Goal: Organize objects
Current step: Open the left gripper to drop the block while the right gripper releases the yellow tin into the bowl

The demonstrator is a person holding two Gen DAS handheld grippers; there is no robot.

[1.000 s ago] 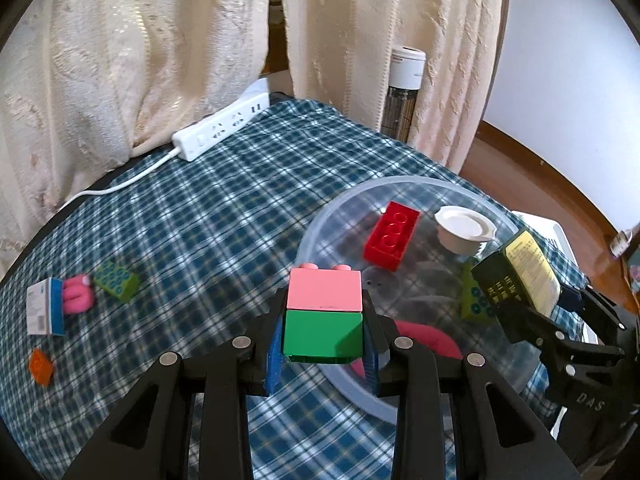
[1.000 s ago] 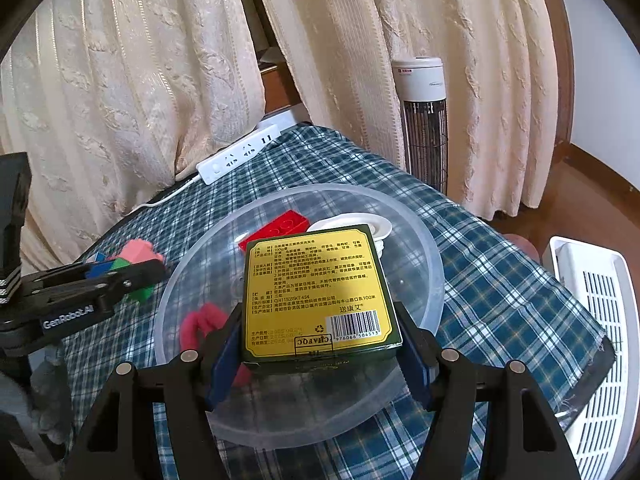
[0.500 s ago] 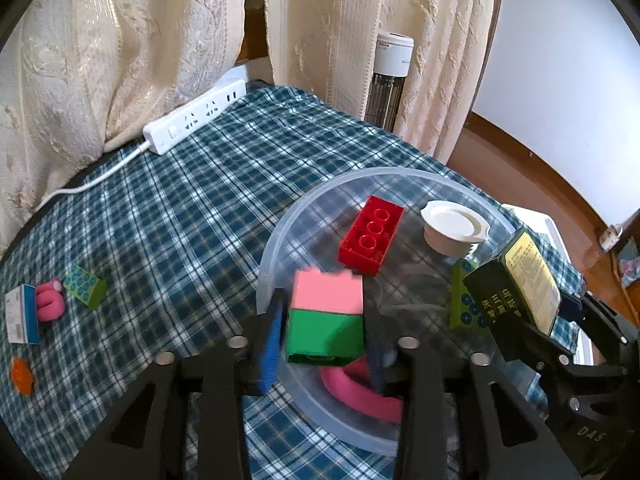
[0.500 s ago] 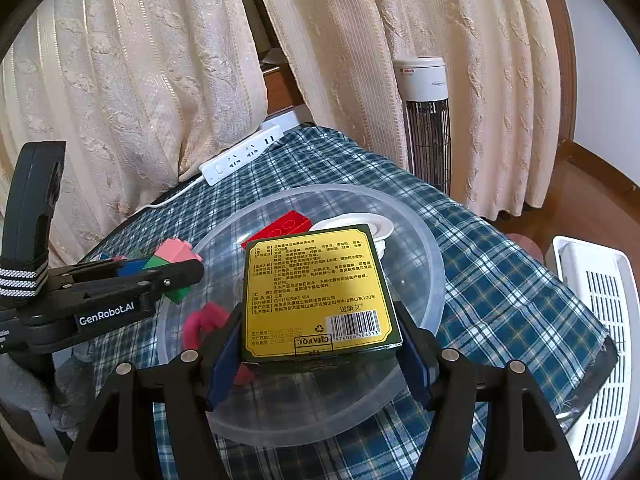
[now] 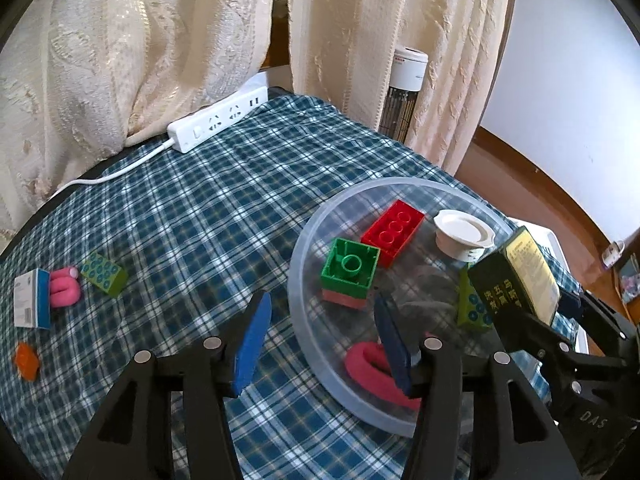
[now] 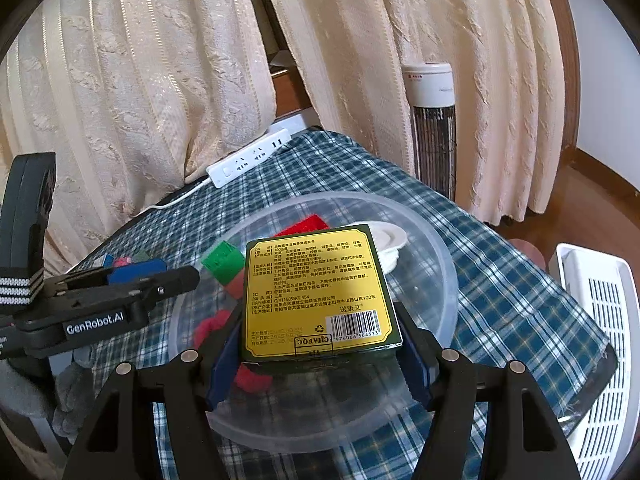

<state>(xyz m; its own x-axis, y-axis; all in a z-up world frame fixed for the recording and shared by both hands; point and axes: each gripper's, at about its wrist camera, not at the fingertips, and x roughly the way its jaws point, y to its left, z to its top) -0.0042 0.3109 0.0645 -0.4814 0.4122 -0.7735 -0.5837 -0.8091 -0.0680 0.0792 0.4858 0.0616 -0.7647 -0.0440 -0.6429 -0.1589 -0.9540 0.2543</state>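
Observation:
A clear plastic bowl (image 5: 308, 236) stands on the plaid table. In it lie a green-and-pink brick (image 5: 349, 270) upside down, a red brick (image 5: 392, 232), a white cap (image 5: 462, 232), a pink ring (image 5: 372, 368) and a green dotted block (image 5: 472, 308). My left gripper (image 5: 322, 340) is open and empty at the bowl's near left rim. My right gripper (image 6: 316, 354) is shut on a yellow-and-green box (image 6: 316, 288) and holds it above the bowl (image 6: 440, 256); the box also shows in the left wrist view (image 5: 516, 276).
On the table's left lie a green dotted block (image 5: 105, 279), a pink piece (image 5: 63, 292), a white-and-blue box (image 5: 32, 298) and an orange piece (image 5: 26, 360). A white power strip (image 5: 218, 118) lies by the curtains. A white basket (image 6: 596, 344) stands beyond the table's right edge.
My left gripper moved over the bowl, opened and let go of the green-and-pink brick, which now lies upside down in the bowl. My right gripper kept still with the box.

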